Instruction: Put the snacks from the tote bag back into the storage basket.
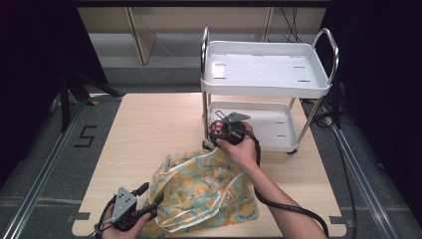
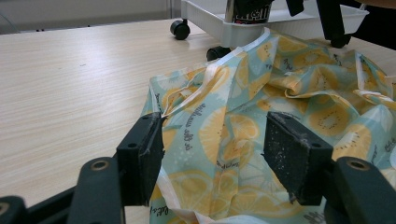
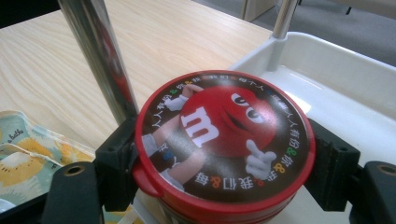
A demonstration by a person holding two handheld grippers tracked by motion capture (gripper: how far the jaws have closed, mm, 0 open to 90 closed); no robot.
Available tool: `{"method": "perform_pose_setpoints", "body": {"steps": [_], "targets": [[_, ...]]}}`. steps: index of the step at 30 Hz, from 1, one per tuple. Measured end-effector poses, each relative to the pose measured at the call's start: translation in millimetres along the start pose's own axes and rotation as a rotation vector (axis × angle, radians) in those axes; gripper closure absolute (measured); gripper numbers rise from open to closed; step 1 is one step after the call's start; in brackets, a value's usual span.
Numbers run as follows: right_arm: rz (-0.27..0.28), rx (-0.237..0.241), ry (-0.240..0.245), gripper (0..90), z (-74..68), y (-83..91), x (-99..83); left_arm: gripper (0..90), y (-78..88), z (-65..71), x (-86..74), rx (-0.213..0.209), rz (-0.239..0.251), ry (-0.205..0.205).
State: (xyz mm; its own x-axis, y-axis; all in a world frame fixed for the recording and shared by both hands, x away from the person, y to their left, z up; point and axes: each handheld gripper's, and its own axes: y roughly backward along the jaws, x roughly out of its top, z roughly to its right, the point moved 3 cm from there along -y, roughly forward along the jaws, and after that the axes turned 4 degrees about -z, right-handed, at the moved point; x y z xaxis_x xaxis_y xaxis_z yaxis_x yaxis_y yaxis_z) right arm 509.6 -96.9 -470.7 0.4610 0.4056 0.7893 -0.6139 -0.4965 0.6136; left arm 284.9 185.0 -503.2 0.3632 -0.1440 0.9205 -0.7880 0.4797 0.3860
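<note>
Item: red-lidded candy tub [image 3: 224, 144], clamped between your right gripper [image 1: 225, 130] jaws, upright at the cart's lower tray [image 1: 278, 127] edge; tray lies toward two o'clock. Left gripper [image 2: 219, 156] gapes wide over the fruit-print bag [image 1: 199, 191].

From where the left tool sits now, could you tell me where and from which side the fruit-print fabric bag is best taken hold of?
Probably the near edge of the crumpled fruit-print fabric bag, approached low from the person's side. The fabric bunches up there between the open jaws of the left tool, so a fold already stands to be pinched; the flatter parts lie against the pale wooden table.
</note>
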Motion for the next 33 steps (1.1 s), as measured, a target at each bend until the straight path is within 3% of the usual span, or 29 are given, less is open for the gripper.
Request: {"method": "perform_pose_setpoints", "body": {"steps": [17, 18, 19, 21, 33], "targets": [[0.011, 0.009, -0.012, 26.5, -0.2, -1.9, -2.2, 37.3, -0.4, 0.7, 0.0, -0.002, 0.006, 0.003], [0.013, 0.010, 0.004, 26.5, 0.9, -2.3, -2.1, 37.3, -0.4, 0.7, 0.0, -0.001, 0.006, 0.005], [0.011, 0.010, -0.018, 26.4, -0.1, -1.8, -2.7, 37.3, -0.2, 0.6, -0.1, -0.001, 0.002, 0.004], [0.015, -0.007, -0.007, 26.3, 1.1, -3.2, -2.8, 37.3, 0.0, 0.5, -0.2, 0.001, -0.001, 0.002], [0.003, 0.009, -0.036, 23.7, 1.4, -3.9, -5.1, 37.3, 0.3, 1.3, -0.3, 0.004, -0.006, 0.004]]}}
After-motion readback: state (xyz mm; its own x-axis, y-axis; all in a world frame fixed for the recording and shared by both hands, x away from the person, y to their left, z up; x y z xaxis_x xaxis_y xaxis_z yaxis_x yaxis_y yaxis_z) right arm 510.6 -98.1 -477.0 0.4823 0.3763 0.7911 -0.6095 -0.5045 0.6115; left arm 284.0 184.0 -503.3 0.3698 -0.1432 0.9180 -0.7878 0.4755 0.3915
